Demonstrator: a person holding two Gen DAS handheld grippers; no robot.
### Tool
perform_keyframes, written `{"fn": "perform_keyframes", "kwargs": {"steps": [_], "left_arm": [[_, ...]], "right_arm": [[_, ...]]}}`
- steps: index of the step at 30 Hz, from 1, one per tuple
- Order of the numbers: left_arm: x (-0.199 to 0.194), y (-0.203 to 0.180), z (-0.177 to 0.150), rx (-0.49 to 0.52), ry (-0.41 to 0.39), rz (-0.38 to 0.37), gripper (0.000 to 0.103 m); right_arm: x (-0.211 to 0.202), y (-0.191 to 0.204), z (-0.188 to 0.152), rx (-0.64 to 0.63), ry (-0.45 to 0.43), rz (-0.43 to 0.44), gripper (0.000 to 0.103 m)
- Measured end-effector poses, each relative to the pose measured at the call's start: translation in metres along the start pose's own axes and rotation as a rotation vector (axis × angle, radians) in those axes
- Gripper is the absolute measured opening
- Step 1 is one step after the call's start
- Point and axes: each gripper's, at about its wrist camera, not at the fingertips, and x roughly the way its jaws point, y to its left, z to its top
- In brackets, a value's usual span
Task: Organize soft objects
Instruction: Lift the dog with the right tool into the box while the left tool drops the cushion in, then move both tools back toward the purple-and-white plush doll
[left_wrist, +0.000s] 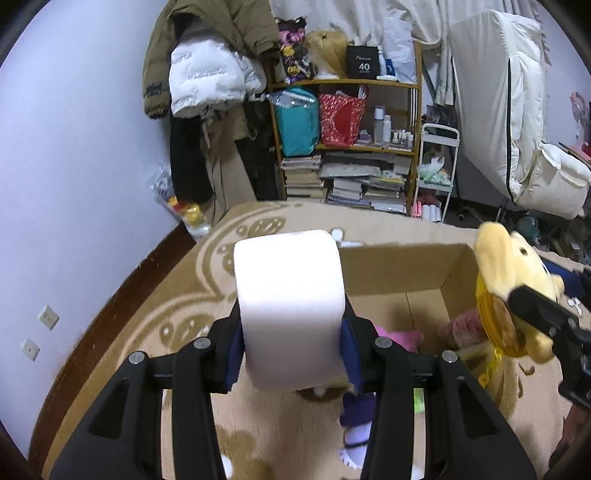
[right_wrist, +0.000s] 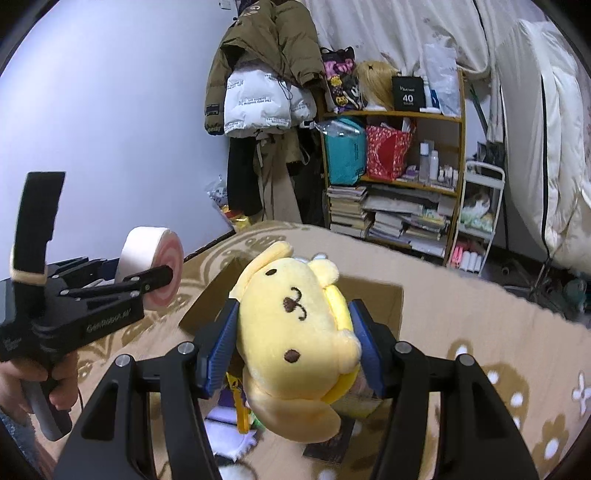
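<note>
My left gripper (left_wrist: 291, 334) is shut on a white cylindrical roll-shaped cushion (left_wrist: 290, 302) and holds it above the rug, just left of an open cardboard box (left_wrist: 399, 273). From the right wrist view the cushion (right_wrist: 151, 266) shows a pink swirl end, with the left gripper (right_wrist: 166, 275) around it. My right gripper (right_wrist: 295, 345) is shut on a yellow dog plush (right_wrist: 299, 332) and holds it over the box (right_wrist: 384, 295). The plush also shows in the left wrist view (left_wrist: 509, 291). Pink and maroon soft toys (left_wrist: 402, 338) lie inside the box.
A beige patterned rug (left_wrist: 177, 295) covers the floor. A purple and white plush (left_wrist: 356, 428) lies below my left gripper. A cluttered wooden shelf (left_wrist: 347, 140), hanging coats (left_wrist: 207, 74) and a white cart (left_wrist: 436, 173) stand at the back. White bedding (left_wrist: 517, 122) is at right.
</note>
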Motion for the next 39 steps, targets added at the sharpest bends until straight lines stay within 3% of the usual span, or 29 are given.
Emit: {"fn": "perform_keyframes", "kwargs": {"steps": [6, 9, 12, 22, 28, 32, 35, 39], "left_arm": [[0.009, -0.009, 0.019, 0.042, -0.035, 0.001, 0.043], [0.016, -0.011, 0.024, 0.032, -0.021, -0.045, 0.043], [0.024, -0.012, 0.027, 0.008, 0.0, -0.098, 0.044], [0.061, -0.029, 0.01, 0.062, 0.069, -0.091, 0.049], [0.067, -0.033, -0.001, 0.068, 0.084, -0.073, 0.064], [0.059, -0.033, -0.002, 0.092, 0.059, -0.031, 0.087], [0.049, -0.03, -0.001, 0.096, 0.038, 0.002, 0.1], [0.038, -0.026, -0.002, 0.099, 0.035, 0.036, 0.1]], "right_arm": [[0.018, -0.008, 0.023, -0.01, -0.01, -0.023, 0.063], [0.029, -0.016, 0.026, 0.003, -0.001, -0.029, 0.063], [0.042, -0.024, 0.024, 0.012, 0.028, -0.036, 0.063], [0.074, -0.044, -0.003, 0.065, 0.142, -0.019, 0.065], [0.068, -0.05, -0.009, 0.096, 0.14, -0.017, 0.067], [0.056, -0.052, -0.012, 0.115, 0.125, -0.009, 0.088], [0.047, -0.051, -0.012, 0.126, 0.122, -0.016, 0.092], [0.033, -0.049, -0.016, 0.135, 0.125, -0.039, 0.102]]}}
